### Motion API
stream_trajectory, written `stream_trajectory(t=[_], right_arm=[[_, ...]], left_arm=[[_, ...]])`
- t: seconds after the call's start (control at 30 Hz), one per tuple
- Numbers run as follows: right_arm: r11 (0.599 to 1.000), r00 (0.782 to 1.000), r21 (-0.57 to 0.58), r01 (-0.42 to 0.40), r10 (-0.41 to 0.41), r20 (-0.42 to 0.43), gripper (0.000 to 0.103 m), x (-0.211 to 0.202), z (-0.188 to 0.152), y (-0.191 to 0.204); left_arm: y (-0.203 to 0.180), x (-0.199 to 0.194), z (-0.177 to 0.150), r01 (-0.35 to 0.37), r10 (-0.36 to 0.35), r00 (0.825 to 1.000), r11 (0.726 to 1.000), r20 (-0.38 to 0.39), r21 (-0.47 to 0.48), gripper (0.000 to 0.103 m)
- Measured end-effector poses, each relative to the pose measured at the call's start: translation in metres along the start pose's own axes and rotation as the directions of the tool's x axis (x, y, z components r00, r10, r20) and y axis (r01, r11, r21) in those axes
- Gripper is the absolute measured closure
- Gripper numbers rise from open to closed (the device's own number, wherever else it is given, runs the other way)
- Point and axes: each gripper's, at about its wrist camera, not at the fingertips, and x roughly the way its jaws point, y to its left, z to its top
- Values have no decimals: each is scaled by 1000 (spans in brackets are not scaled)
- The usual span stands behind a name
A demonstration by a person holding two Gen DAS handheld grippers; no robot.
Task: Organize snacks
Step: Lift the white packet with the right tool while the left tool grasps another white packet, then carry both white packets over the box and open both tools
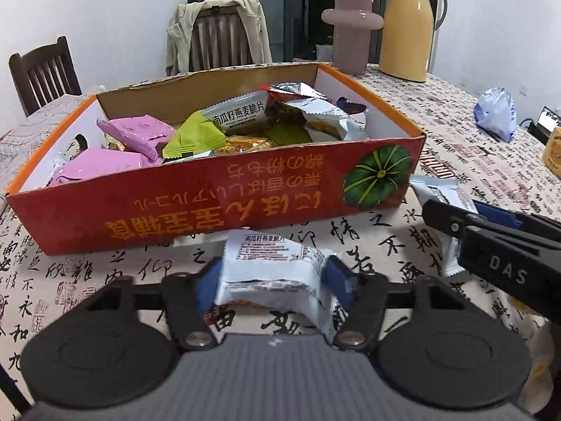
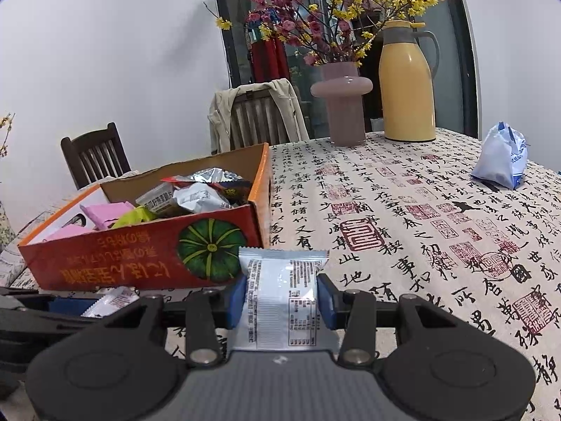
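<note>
A red cardboard box (image 1: 210, 189) with a pumpkin picture holds several snack packets, pink, green and silver. It also shows in the right wrist view (image 2: 140, 249). My left gripper (image 1: 273, 280) is shut on a white snack packet (image 1: 273, 266), just in front of the box's near wall. My right gripper (image 2: 280, 298) is shut on another white snack packet (image 2: 280, 298), near the box's right front corner. The right gripper also shows at the right of the left wrist view (image 1: 491, 235), and the left gripper shows at the left edge of the right wrist view (image 2: 52, 312).
A tablecloth with calligraphy (image 2: 420, 228) covers the table. A pink vase with flowers (image 2: 342, 105) and a yellow thermos jug (image 2: 406, 80) stand at the back. A blue-white bag (image 2: 501, 161) lies at the right. Two chairs (image 2: 94, 154) stand behind the table.
</note>
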Motion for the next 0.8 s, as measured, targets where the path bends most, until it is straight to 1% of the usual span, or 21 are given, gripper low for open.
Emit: stream_trajectory(t=[0.07,0.13,0.33,0.5,0.63,0.73,0.8], right_arm=[[1000,1000,-1,-1,1,1,61,0,0,0],[1000,1000,-1,0,0,2,61,0,0,0],[1000,1000,0,9,-9,0,61,0,0,0],[1000,1000,-9,2,-2,27,61,-4,0,1],[999,998,-39,-10,12,58,61,-13,-2,5],[999,997,-36,-20,22,68,61,-20,1,7],[998,996,-51,-21,26,90,61,-25,6,12]], left_arm=[[2,-4,-1,8,-8,1000,1000,12,-3,50],[4,-8,-3,11,-11,1000,1000,26,-6,52],[13,-25,-12,-8,11,997,999,73,-40,53],[22,-49,-17,2,6,991,998,134,-59,53],[31,-70,-12,7,7,980,998,199,-67,53],[37,-84,-3,1,17,967,997,255,-72,53],[42,-90,6,-4,27,957,997,288,-81,53]])
